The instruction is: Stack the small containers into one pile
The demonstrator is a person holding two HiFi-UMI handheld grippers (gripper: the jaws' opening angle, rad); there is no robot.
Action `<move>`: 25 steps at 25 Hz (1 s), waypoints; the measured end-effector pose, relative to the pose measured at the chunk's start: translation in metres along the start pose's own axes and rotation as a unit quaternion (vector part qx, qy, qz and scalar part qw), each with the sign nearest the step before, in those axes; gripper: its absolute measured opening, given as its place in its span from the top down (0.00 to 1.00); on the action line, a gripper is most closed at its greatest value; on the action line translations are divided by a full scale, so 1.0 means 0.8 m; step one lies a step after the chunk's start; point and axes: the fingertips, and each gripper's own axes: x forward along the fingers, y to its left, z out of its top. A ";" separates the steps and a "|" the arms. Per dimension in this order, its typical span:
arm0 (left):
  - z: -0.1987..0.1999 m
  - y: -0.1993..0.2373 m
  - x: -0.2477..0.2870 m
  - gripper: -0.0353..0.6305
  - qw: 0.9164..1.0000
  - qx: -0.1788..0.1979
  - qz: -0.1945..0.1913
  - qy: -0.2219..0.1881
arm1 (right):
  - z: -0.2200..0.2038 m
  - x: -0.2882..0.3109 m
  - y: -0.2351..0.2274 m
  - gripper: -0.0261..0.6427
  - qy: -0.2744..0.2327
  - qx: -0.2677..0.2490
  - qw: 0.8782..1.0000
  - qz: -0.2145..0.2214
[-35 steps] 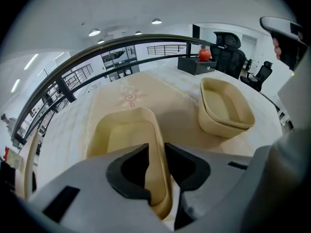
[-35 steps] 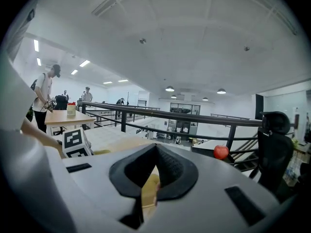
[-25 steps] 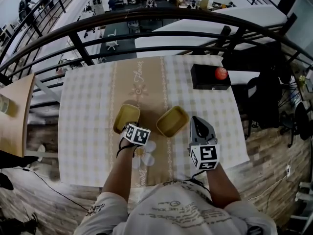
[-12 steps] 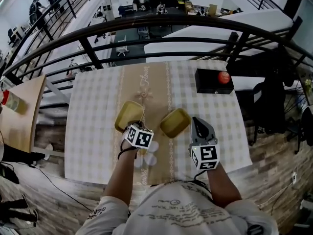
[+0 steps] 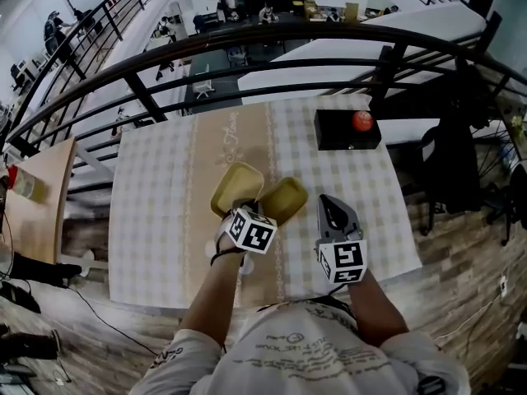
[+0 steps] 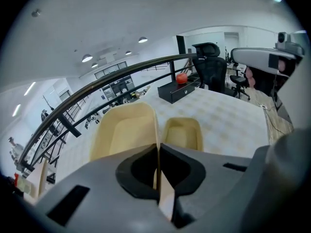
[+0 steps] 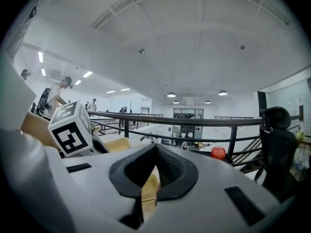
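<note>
Two shallow yellow containers are in the head view. The left container (image 5: pixel 236 186) is gripped at its near rim by my left gripper (image 5: pixel 245 212) and tilts against the right container (image 5: pixel 284 200), which rests on the checked tablecloth (image 5: pixel 156 188). In the left gripper view the jaws (image 6: pixel 158 149) are shut on the thin rim of the held container (image 6: pixel 124 132), with the other container (image 6: pixel 182 132) just beyond to the right. My right gripper (image 5: pixel 332 206) hovers beside the right container, shut and empty (image 7: pixel 154 152); a yellow container only shows behind its jaws.
A black box (image 5: pixel 347 130) with a red ball (image 5: pixel 362 121) on it sits at the table's far right. A dark curved railing (image 5: pixel 247 35) runs behind the table. A wooden side table (image 5: pixel 37 200) with a bottle stands at the left.
My left gripper has carried its container to the right until it meets the other container. The right gripper has stayed where it was, still shut.
</note>
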 end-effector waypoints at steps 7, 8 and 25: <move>0.038 -0.069 0.020 0.93 0.999 0.041 -0.032 0.004 | -0.015 -0.030 -0.056 0.96 0.005 0.012 0.999 -0.033; 0.041 -0.076 0.022 0.93 0.998 0.047 -0.036 0.004 | -0.018 -0.035 -0.062 0.96 0.006 0.014 0.999 -0.039; 0.029 -0.145 0.073 0.93 0.988 0.098 -0.092 0.073 | -0.048 -0.051 -0.118 0.96 0.025 0.038 0.996 -0.070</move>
